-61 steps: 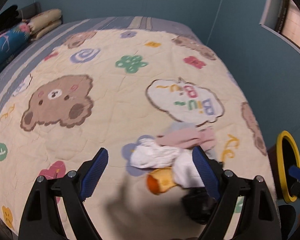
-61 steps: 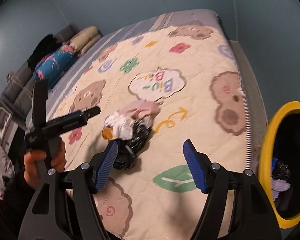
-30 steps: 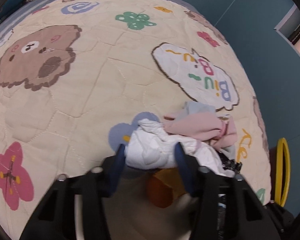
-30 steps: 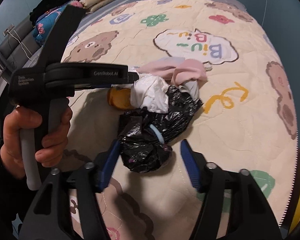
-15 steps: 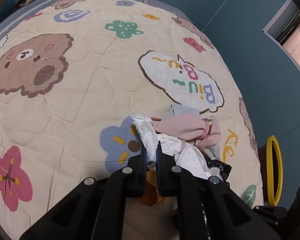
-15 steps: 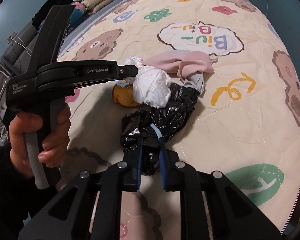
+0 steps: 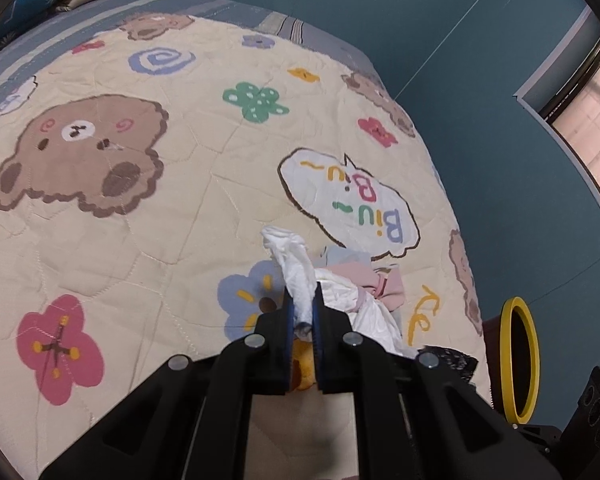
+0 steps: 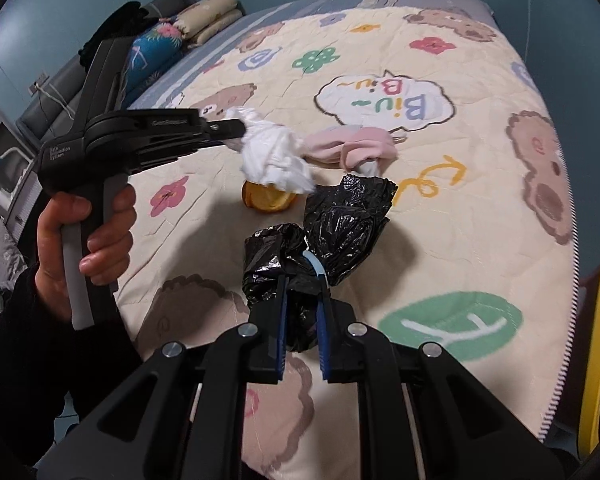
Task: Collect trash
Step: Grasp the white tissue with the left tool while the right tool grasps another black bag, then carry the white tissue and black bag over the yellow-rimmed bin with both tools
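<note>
**Two grippers pinching trash over a cartoon quilt**

Above a cream bear-print quilt (image 8: 480,240), two handheld grippers are each clamping a piece of rubbish. Toward the left, the person's left hand (image 8: 86,236) is squeezing the handle of the left gripper (image 7: 301,312), whose blue-padded fingers are pressing together on a crumpled white plastic bag (image 8: 274,158); the bag is bunching into a twisted tail at the pinch and billowing out beyond it, hanging over an orange-yellow object (image 8: 266,196) that is lying on the quilt. A pink cloth (image 8: 350,146) is lying just beside the white bag, touching it. Further right and nearer the camera, the right gripper (image 8: 302,298) is pinching a glossy, wrinkled black trash bag (image 8: 340,224), with a pale blue strip showing at the grip; whether the bag's far end is touching the quilt cannot be told. Open quilt is stretching beyond the pile toward the striped far edge and the teal wall (image 7: 480,100). At the right, the quilt's stitched edge is falling away beside a yellow-rimmed bin (image 7: 518,360), standing close against the bedside.
</note>
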A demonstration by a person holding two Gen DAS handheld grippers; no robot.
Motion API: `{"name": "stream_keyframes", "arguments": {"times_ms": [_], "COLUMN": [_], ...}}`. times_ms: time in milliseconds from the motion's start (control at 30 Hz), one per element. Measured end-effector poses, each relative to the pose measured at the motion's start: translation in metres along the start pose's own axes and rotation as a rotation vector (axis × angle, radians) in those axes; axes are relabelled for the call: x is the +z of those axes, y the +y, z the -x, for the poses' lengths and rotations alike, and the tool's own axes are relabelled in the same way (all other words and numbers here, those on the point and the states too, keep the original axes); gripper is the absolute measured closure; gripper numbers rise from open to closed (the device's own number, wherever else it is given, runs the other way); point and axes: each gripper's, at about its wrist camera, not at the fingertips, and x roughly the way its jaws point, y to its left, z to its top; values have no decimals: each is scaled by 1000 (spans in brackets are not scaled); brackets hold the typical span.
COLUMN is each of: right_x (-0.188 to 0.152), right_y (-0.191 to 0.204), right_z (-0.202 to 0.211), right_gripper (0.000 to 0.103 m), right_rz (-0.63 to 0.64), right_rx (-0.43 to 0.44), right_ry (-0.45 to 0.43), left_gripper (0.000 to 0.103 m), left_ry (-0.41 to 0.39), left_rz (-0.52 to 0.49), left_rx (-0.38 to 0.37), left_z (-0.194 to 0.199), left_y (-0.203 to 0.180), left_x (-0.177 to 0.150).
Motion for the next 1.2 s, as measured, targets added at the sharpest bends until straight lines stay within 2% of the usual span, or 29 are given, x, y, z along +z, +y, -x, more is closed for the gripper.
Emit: {"name": "stream_keyframes", "arguments": {"times_ms": [300,600,1200], "right_x": [-8,-13,-21], "right_y": [-17,-17,-32], "right_z": [41,73,118], "right_gripper": [91,91,91], "right_rz": [-54,-66,-108], "right_rx": [8,17,14], "right_ry": [-76,-142,-233], "left_gripper": [96,96,96], "left_ry": [-54,-111,-144], "left_rz": [-18,-57,-129], "left_rx": [11,22,-34], "left_z": [34,69,104], "left_y": [-8,-26,-76], "left_x": [-1,-6,-24]}}
